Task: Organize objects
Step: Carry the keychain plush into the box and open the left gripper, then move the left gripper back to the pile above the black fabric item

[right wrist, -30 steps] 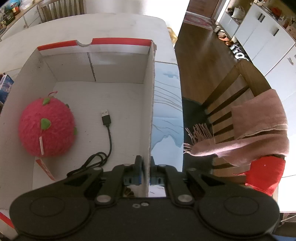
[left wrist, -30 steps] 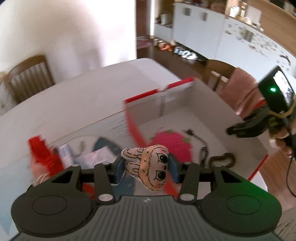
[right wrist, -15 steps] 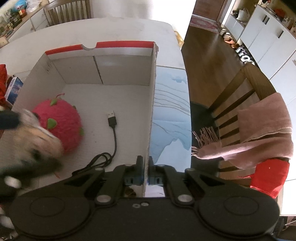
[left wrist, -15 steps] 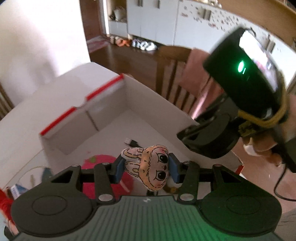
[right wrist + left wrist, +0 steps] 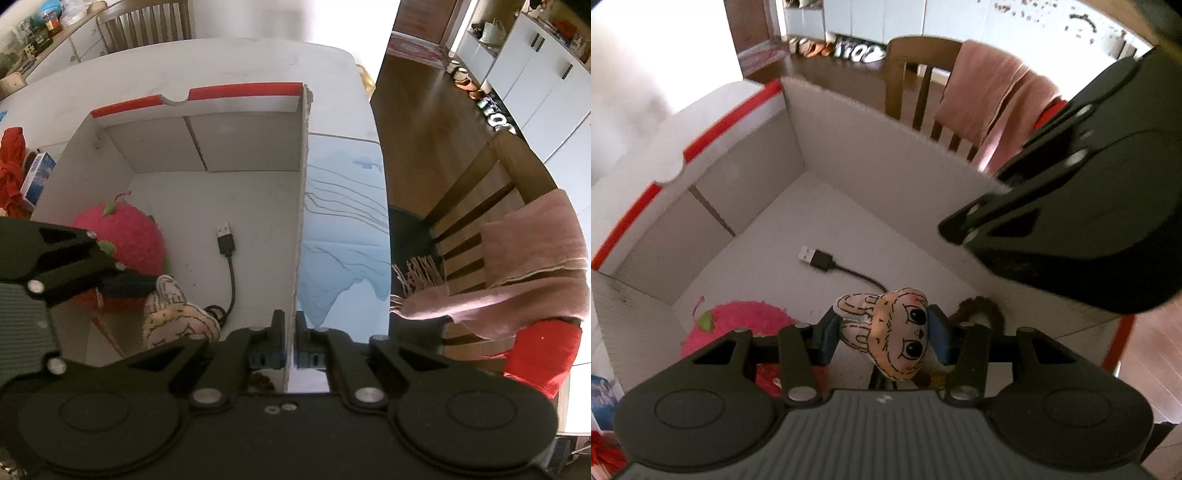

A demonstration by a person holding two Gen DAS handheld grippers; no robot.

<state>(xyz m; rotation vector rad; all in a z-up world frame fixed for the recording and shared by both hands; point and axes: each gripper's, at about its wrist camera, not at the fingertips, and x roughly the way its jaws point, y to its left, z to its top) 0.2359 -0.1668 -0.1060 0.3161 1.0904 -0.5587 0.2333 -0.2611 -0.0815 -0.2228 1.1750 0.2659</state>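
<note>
My left gripper (image 5: pixel 884 338) is shut on a small tan bunny plush (image 5: pixel 897 341) and holds it over the inside of a white cardboard box (image 5: pixel 886 155) with red rims. The plush also shows in the right wrist view (image 5: pixel 173 317), with the left gripper (image 5: pixel 125 282) above the box floor. My right gripper (image 5: pixel 290 345) is shut on the box's right wall (image 5: pixel 301 221). Inside the box lie a pink fuzzy ball (image 5: pixel 125 240) and a black USB cable (image 5: pixel 227 251). A brown curled object (image 5: pixel 979 314) lies near the box's front corner.
The box stands on a white table (image 5: pixel 221 59) over a blue printed mat (image 5: pixel 343 240). A wooden chair (image 5: pixel 480 206) draped with a pink scarf (image 5: pixel 517 266) stands to the right. A red cloth (image 5: pixel 11 166) and a small blue box (image 5: pixel 38 173) lie left of the box.
My left gripper has moved right with the bunny plush, from outside the box's left wall to above its inside. My right gripper has kept its hold on the box wall.
</note>
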